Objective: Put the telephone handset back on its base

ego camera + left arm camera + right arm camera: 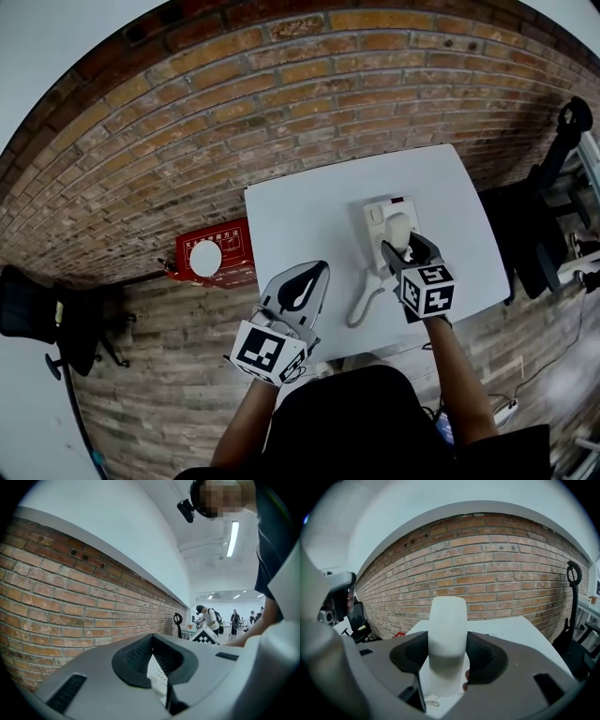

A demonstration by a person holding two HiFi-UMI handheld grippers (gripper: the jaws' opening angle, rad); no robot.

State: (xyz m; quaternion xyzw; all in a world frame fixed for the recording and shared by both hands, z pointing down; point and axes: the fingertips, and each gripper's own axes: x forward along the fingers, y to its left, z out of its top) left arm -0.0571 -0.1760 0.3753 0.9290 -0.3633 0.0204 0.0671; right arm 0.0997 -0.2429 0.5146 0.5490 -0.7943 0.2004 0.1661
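Note:
A white telephone base [378, 217] sits on the white table [300, 220], right of its middle. The white handset [399, 228] is over the base with my right gripper [410, 251] shut on it. Its curly cord [364, 298] runs down toward the table's front edge. In the right gripper view the handset [447, 630] stands up between the jaws of my right gripper [448, 654], pads pressed on both of its sides. My left gripper [302, 289] is open and holds nothing, over the front of the table left of the phone. The phone's keypad [157, 677] shows through the gap of my left gripper [154, 657].
A red box [212, 254] lies on the brick floor left of the table. A black office chair [33, 309] stands at far left and another black chair [539, 234] close to the table's right side. A brick wall [487, 569] runs behind the table.

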